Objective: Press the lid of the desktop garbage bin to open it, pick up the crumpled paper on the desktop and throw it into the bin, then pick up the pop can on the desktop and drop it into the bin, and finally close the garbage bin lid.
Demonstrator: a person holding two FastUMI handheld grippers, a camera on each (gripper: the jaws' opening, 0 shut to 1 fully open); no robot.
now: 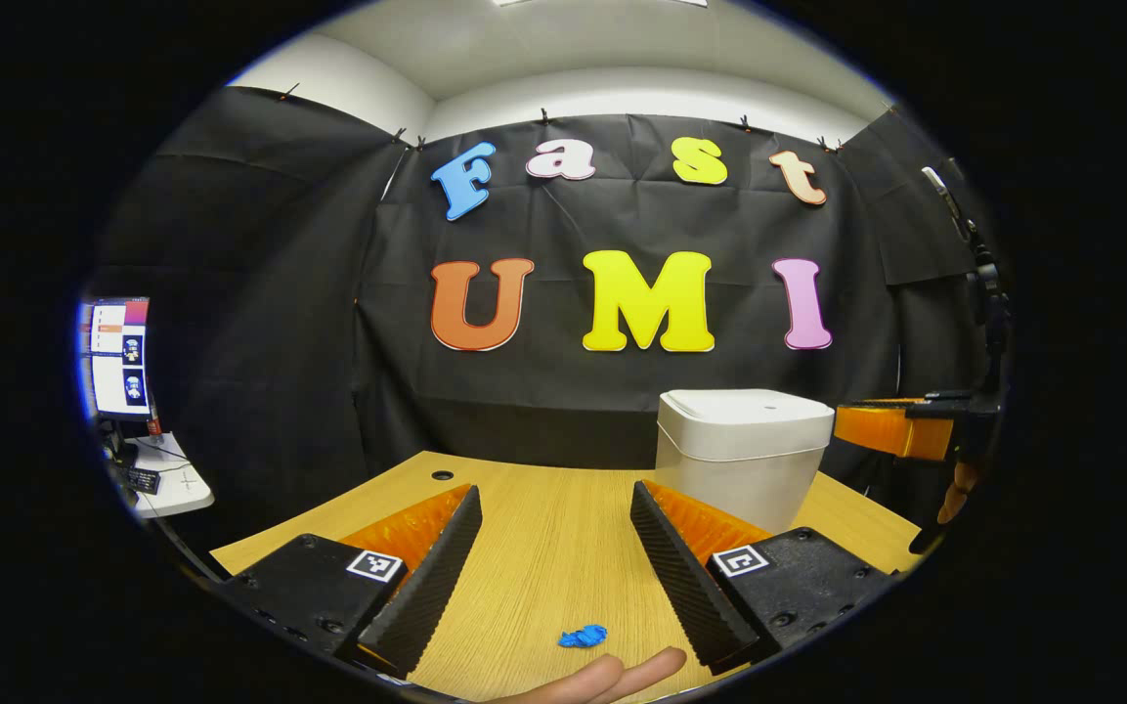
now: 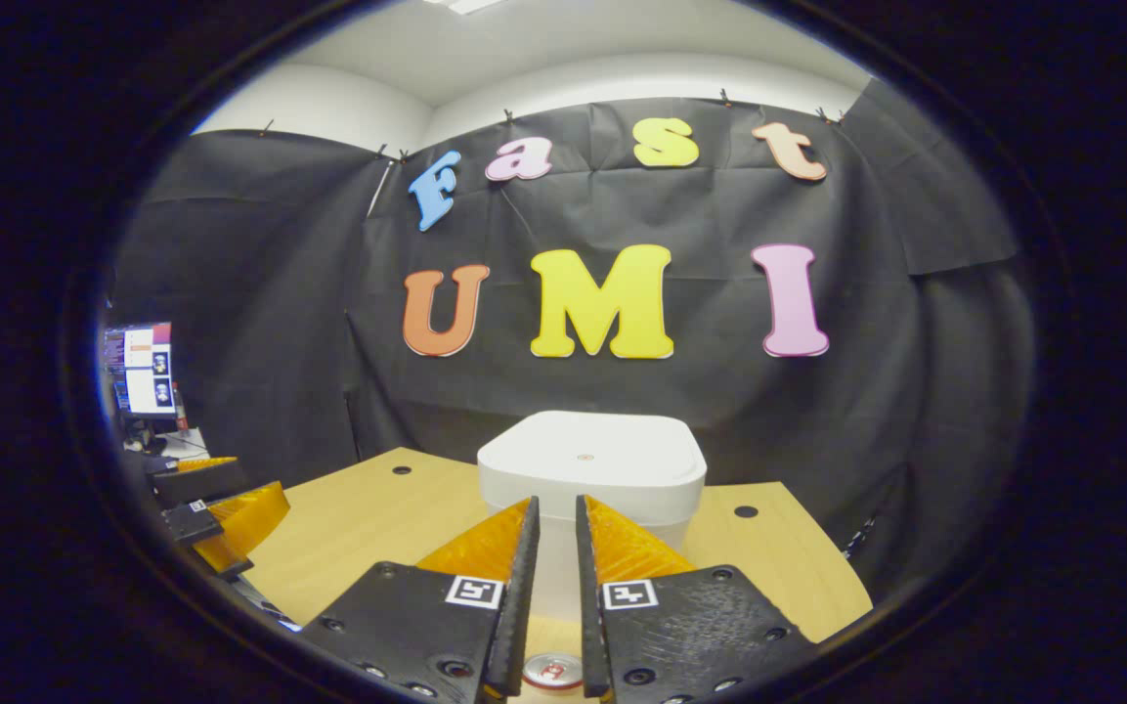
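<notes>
The white garbage bin (image 1: 744, 455) stands on the wooden desk at the right, its lid (image 2: 590, 452) down. In the left gripper view the blue crumpled paper (image 1: 583, 637) lies on the desk low between my fingers. My left gripper (image 1: 556, 489) is open wide above it, holding nothing. In the right gripper view my right gripper (image 2: 556, 504) points at the front of the bin (image 2: 592, 479), fingers drawn close together with nothing between them. The pop can's top (image 2: 553, 671) shows on the desk beneath that gripper.
The wooden desk (image 1: 543, 548) has cable holes near its back edge. A person's fingertips (image 1: 612, 677) rest at the desk's near edge. A monitor (image 1: 118, 357) and side table stand far left. My right gripper (image 1: 900, 430) hovers right of the bin; my left gripper (image 2: 221, 518) shows at left.
</notes>
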